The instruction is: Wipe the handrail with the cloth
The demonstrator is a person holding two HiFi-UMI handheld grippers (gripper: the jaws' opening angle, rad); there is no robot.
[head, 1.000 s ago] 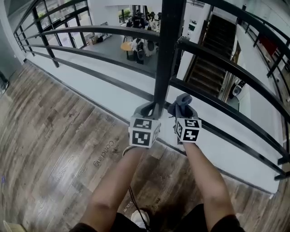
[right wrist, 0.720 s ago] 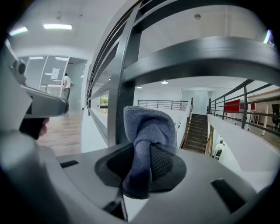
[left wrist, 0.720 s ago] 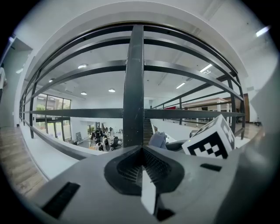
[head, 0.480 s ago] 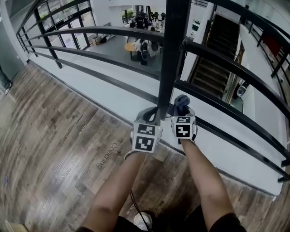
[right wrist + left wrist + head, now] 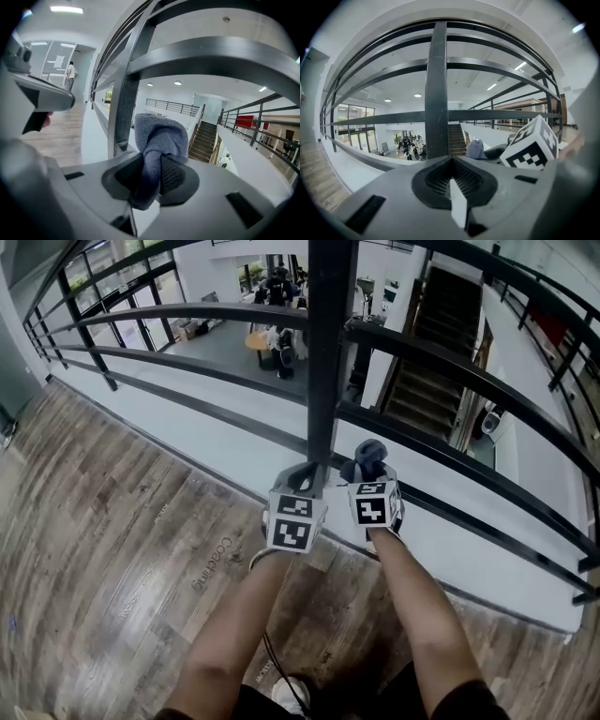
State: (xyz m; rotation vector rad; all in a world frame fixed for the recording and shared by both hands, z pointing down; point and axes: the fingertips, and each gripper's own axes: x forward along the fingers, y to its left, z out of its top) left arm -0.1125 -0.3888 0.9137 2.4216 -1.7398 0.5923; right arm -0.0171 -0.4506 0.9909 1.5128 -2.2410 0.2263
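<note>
Beside dark metal post, bunched cloth

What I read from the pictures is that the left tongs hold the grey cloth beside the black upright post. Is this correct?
Not quite: the right tongs, not the left, hold the grey cloth beside the black upright post. The right gripper view shows it pinched there; the left tongs are shut on nothing.

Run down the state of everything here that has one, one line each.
right gripper: shut on the cloth.
cloth: bunched up, pinched between the jaws, sticking out past them.
left gripper: shut, nothing between its jaws.
railing post: upright, with the cloth just to its right; contact unclear.
</note>
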